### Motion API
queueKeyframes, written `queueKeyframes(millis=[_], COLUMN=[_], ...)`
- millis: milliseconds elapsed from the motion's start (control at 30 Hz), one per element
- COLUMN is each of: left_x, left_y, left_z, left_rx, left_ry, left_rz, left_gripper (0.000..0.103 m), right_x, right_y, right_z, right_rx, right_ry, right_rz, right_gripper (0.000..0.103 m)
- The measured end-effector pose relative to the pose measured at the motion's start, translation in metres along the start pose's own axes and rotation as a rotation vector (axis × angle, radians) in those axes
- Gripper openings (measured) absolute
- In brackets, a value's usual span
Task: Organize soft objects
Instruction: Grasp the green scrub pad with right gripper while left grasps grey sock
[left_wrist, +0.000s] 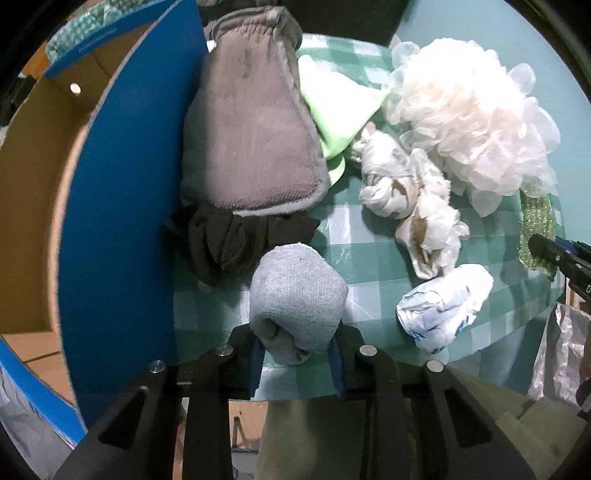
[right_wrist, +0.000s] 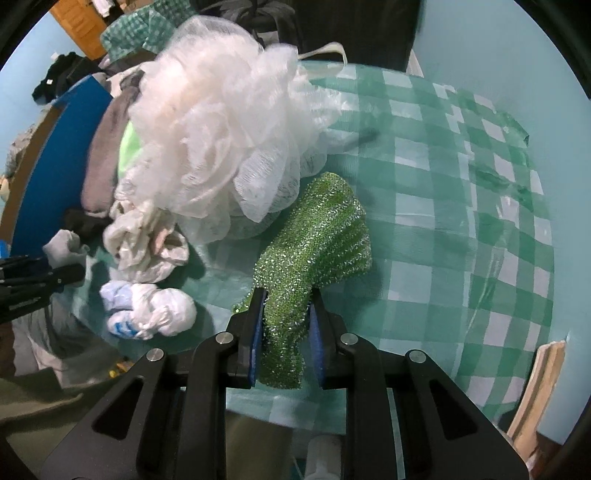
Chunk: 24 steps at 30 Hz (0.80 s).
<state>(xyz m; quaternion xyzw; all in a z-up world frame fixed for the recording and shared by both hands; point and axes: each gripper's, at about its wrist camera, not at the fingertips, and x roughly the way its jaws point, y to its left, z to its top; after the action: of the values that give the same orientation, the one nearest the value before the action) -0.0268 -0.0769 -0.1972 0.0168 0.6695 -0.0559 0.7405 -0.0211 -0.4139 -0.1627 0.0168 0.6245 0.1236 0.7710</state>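
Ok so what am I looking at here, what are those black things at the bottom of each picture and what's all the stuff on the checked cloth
Those are two hand-held claws, each with a fisheye camera looking along its fingers, so each picture is one claw's own view. The left claw grips a rolled pale grey sock. The right claw grips a glittery green knitted scrubbing cloth. On the green-and-white checked tablecloth lie a fluffy white mesh bath sponge, a grey padded mitt, a lime green cloth, a dark crumpled sock and knotted plastic bags. A blue cardboard box stands alongside.
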Motion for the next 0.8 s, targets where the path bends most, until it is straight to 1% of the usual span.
queueKeyframes(millis=[100,133,167,300,367,400,467,533,600,800], left_x=[-0.013,-0.020,-0.025,-0.048,-0.058,-0.063,-0.069,-0.074,-0.082,-0.097], left_y=[-0.002,-0.011,-0.012,-0.020,-0.023,-0.023,-0.034,-0.046,-0.049,-0.051], left_z=[0.003,-0.003,-0.003,0.002,0.007,0.008,0.013,0.015,0.015,0.023], left_rx=[0.021,0.026,0.032,0.053,0.063,0.069,0.081,0.094,0.105,0.119], left_ry=[-0.024,-0.030,-0.042,-0.080,-0.098,-0.106,-0.124,-0.140,-0.151,-0.186], left_rz=[0.002,0.003,0.000,-0.005,-0.006,-0.006,-0.004,0.000,0.004,-0.001], left_gripper=[0.029,0.029,0.029,0.029,0.029,0.029,0.029,0.029,0.029,0.029], right_x=[-0.014,-0.019,-0.024,-0.039,-0.050,-0.050,-0.056,-0.050,-0.055,-0.073], right_y=[0.000,0.000,0.001,0.006,0.012,0.025,0.030,0.043,0.049,0.064], right_z=[0.001,0.002,0.000,0.000,0.000,-0.006,-0.006,-0.008,-0.008,0.008], right_rx=[0.002,0.003,0.005,0.004,-0.004,-0.008,-0.018,-0.027,-0.036,-0.054], right_ry=[-0.015,-0.019,-0.023,-0.040,-0.055,-0.061,-0.075,-0.088,-0.105,-0.150], right_rz=[0.004,0.007,0.007,0.014,0.016,0.016,0.020,0.022,0.023,0.046], right_gripper=[0.020,0.020,0.020,0.020,0.020,0.020,0.020,0.020,0.020,0.020])
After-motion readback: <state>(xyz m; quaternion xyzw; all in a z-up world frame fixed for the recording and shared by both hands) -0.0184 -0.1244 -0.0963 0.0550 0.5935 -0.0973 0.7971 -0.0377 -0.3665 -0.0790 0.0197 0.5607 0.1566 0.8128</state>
